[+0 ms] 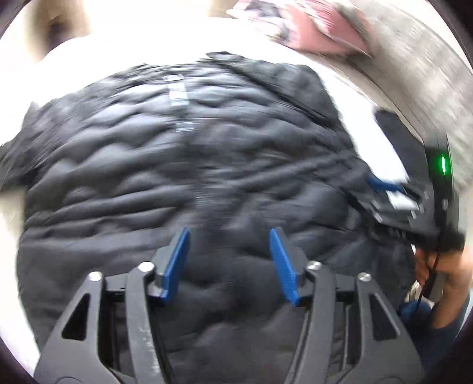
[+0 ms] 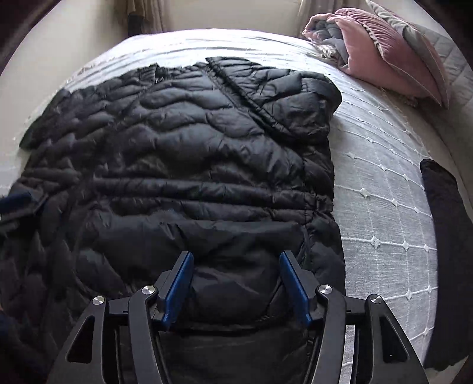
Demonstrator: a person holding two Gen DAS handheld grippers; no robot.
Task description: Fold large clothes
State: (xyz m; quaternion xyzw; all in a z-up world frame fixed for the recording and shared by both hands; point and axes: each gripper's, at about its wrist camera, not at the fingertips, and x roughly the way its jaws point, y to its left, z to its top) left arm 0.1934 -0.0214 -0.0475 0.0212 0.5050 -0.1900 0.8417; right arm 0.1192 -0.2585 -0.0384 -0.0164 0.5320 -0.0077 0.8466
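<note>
your black quilted puffer jacket (image 2: 177, 165) lies spread flat on the bed, covering most of the near half of the mattress. under it is a pale grey bedspread (image 2: 381, 189) with a woven grid of white lines and small knots at the crossings, bare to the right of the jacket. at the far right corner of the bed sit a pink velvet cushion (image 2: 381, 56) and a grey one behind it, with a bundled pink-and-grey throw (image 2: 325, 32) just beside them. a second dark garment (image 2: 446, 212) hangs at the bed's right edge, well apart from the jacket. beyond the bed you can see a light wall and a strip of curtain (image 2: 142, 14).

your left gripper (image 1: 230, 263) hangs over the jacket's lower part, jaws apart with nothing between the pads; that view is heavily blurred. your right gripper (image 2: 236, 283) stands over the hem, jaws likewise apart, fabric beneath them but not pinched. in the left view your right gripper shows at the right edge, in your hand (image 1: 443, 265).
</note>
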